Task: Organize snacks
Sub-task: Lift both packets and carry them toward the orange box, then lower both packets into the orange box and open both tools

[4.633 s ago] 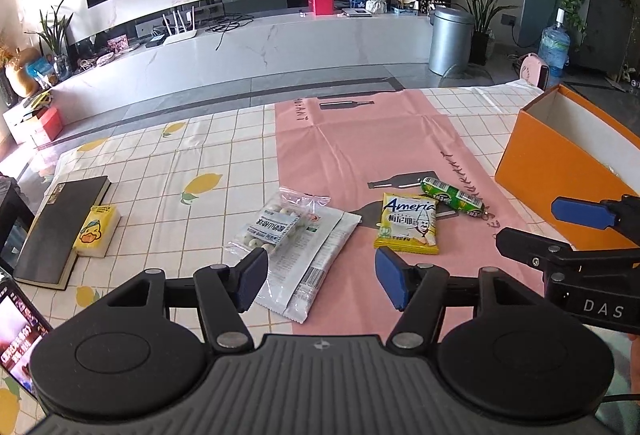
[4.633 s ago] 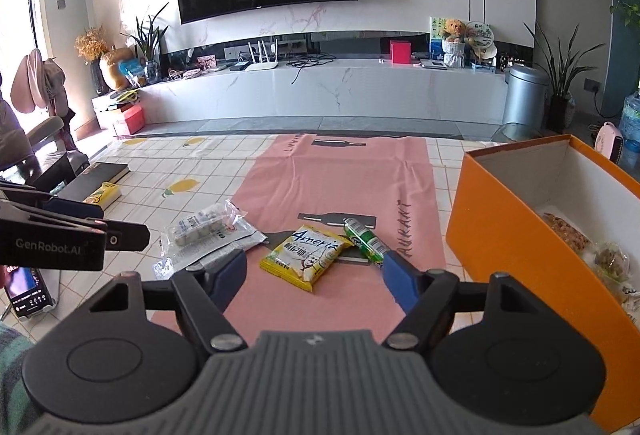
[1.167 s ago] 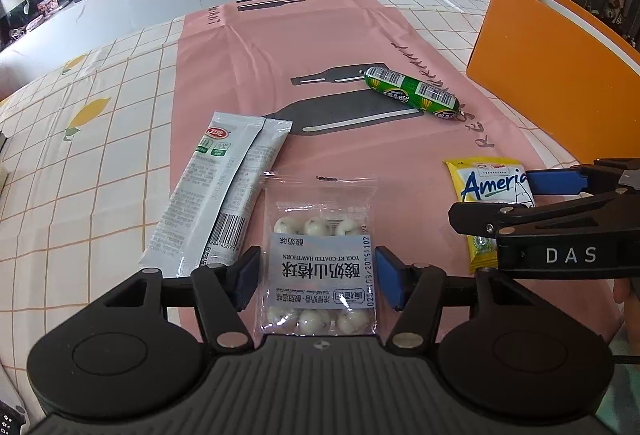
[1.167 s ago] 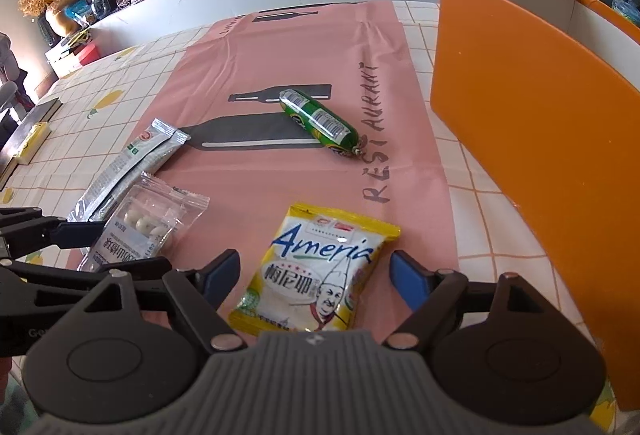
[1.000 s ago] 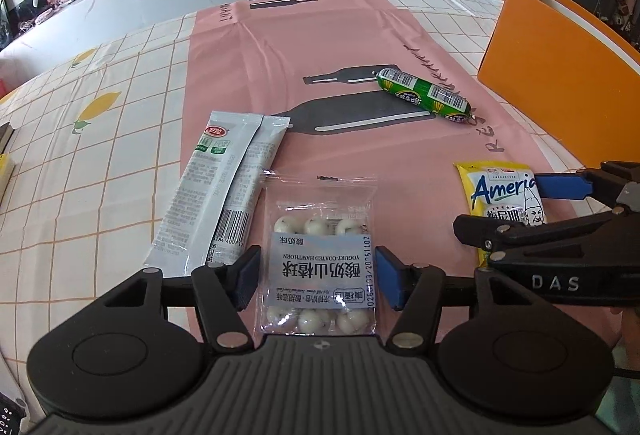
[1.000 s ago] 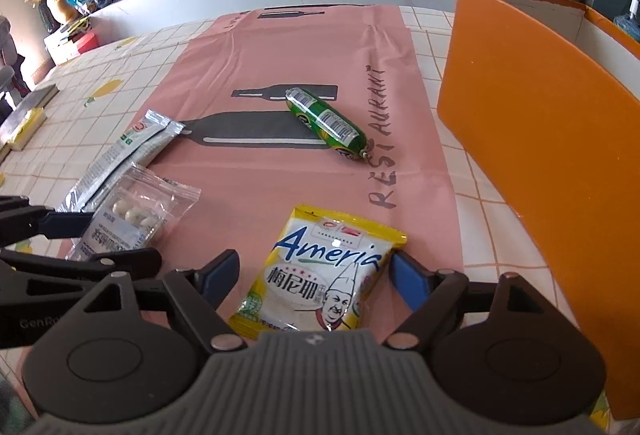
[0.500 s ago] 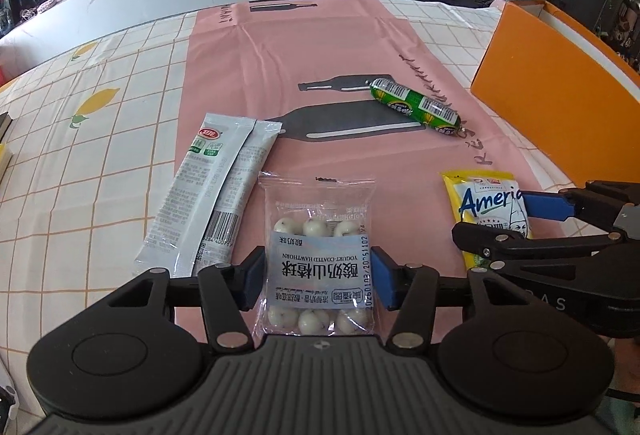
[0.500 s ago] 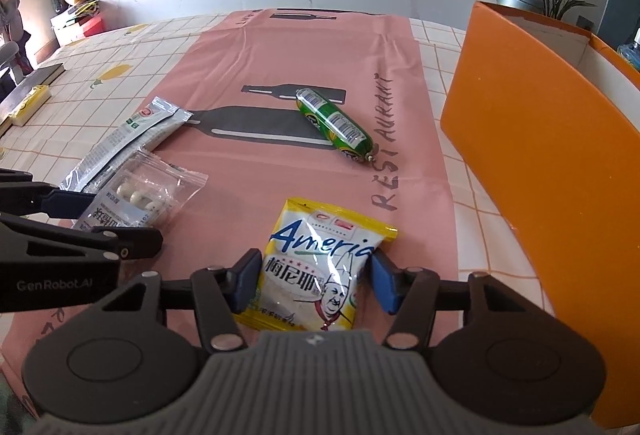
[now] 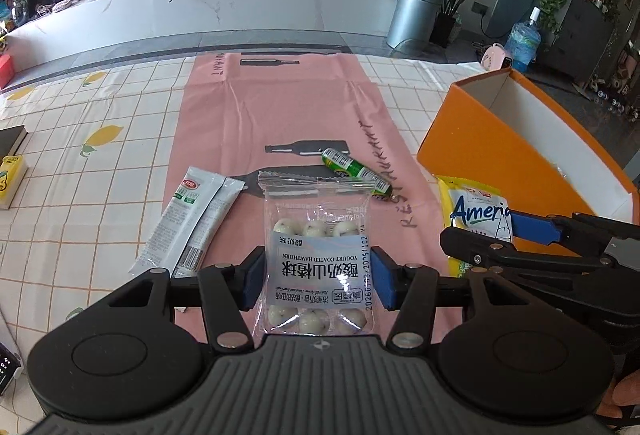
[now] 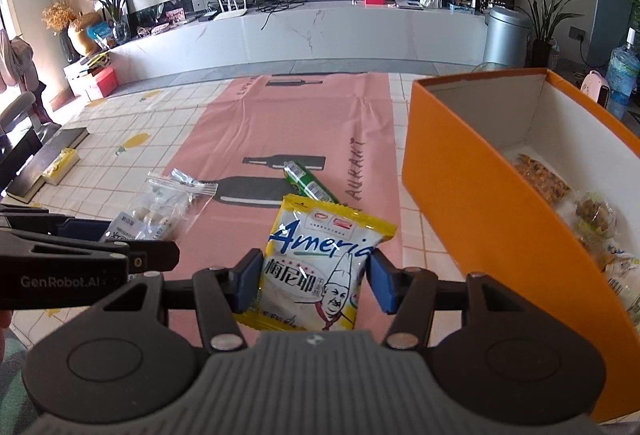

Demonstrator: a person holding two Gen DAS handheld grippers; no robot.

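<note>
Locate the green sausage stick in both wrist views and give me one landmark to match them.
Left wrist view: the green sausage stick lies on the pink cloth just above centre, behind the top edge of the clear hawthorn-ball bag.
Right wrist view: the green sausage stick lies near centre, its near end hidden behind the yellow Ameria packet.
Shared landmark: the orange box stands to its right in both.

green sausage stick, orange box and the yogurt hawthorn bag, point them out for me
green sausage stick (image 9: 354, 171), left wrist view, middle of its wrapper
orange box (image 10: 472, 195), right wrist view, its outer side wall
yogurt hawthorn bag (image 9: 318, 269), left wrist view, its printed label
</note>
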